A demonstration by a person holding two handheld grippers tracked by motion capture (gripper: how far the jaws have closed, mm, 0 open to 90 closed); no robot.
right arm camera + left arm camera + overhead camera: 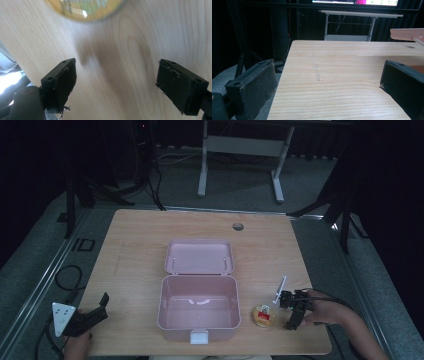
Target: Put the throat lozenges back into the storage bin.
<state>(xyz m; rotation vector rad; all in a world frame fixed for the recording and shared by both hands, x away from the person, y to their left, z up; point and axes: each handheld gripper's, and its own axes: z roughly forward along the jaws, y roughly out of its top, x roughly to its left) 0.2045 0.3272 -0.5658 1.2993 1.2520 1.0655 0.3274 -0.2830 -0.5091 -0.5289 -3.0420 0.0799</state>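
An open pink box (198, 306) sits mid-table, its lid (199, 256) folded back flat behind it; the inside looks empty. To its right lies a small round yellow item with a red label (263, 315), whose edge also shows at the top of the right gripper view (85, 10). My right gripper (288, 312) is just right of that item, tipped down at the bare wood, jaws open (117, 75) with nothing between them. At the table's front left corner my left gripper (103, 309) lies low and open (329, 72), also holding nothing.
A thin white stick (280, 289) lies just beyond the right gripper. The wooden table (130, 245) has a round cable hole (238, 226) at the back. The pink lid's edge (407, 33) shows at the far right of the left gripper view. Cables trail on the floor at left.
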